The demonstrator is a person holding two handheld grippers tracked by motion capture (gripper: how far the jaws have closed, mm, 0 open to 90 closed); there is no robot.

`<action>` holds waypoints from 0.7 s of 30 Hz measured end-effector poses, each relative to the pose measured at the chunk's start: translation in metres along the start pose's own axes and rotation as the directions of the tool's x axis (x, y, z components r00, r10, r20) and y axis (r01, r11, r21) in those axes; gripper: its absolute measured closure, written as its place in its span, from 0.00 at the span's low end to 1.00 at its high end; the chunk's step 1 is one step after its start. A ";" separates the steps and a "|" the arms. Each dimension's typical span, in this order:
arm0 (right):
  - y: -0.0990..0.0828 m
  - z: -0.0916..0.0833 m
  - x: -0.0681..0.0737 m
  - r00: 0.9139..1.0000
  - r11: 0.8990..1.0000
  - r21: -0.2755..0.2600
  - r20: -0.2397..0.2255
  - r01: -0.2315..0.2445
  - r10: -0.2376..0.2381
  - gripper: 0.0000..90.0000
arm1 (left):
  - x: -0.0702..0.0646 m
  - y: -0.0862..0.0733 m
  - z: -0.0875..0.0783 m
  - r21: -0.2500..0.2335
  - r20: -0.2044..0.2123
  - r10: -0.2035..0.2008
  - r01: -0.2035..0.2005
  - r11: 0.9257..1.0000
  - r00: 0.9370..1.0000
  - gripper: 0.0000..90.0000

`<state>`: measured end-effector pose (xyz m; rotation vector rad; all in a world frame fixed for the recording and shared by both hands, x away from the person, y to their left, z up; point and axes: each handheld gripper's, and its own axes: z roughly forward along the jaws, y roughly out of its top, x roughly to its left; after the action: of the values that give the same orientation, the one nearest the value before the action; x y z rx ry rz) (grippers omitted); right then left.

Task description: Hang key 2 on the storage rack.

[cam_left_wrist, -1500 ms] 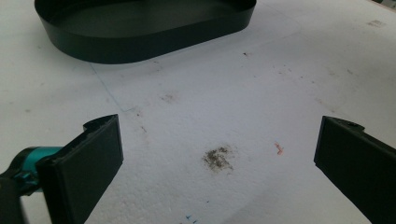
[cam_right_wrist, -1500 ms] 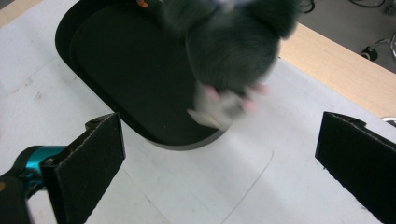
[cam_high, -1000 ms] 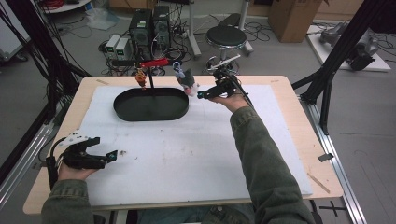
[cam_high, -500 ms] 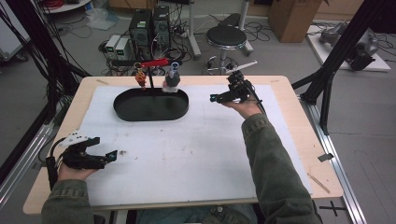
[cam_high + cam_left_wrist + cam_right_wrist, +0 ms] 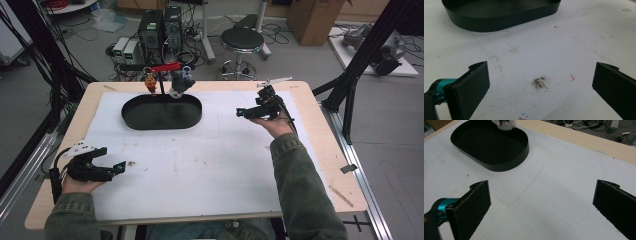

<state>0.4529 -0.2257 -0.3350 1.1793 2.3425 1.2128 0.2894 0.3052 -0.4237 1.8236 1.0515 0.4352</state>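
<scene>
Both grippers empty over the white sheet; black tray at the far side.

High view: left gripper near the front-left corner, right gripper just right of the black oval tray, apart from it.
Left gripper view: jaws wide apart, a grey smudge between them.
Right gripper view: jaws wide apart, tray ahead-left.

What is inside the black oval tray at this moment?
The black oval tray looks empty: its dark floor shows bare in the high view and the right gripper view. At its far rim a small stand's hanging grey-white item covers a bit of the edge.
</scene>
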 end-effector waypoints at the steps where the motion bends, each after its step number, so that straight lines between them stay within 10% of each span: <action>1: -0.002 -0.002 0.000 1.000 1.000 -0.003 0.003 -0.007 0.007 0.01 | 0.000 0.000 0.000 -0.001 -0.001 0.000 0.000 1.000 1.000 0.02; 21: -0.069 -0.019 -0.010 0.997 0.999 0.012 0.059 -0.047 0.046 0.01 | -0.002 0.000 0.000 0.010 -0.010 0.008 -0.008 1.000 1.000 0.02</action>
<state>0.4110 -0.2668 -0.3777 1.2628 2.2964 1.1632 0.2884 0.3040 -0.4234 1.8372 1.0550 0.4445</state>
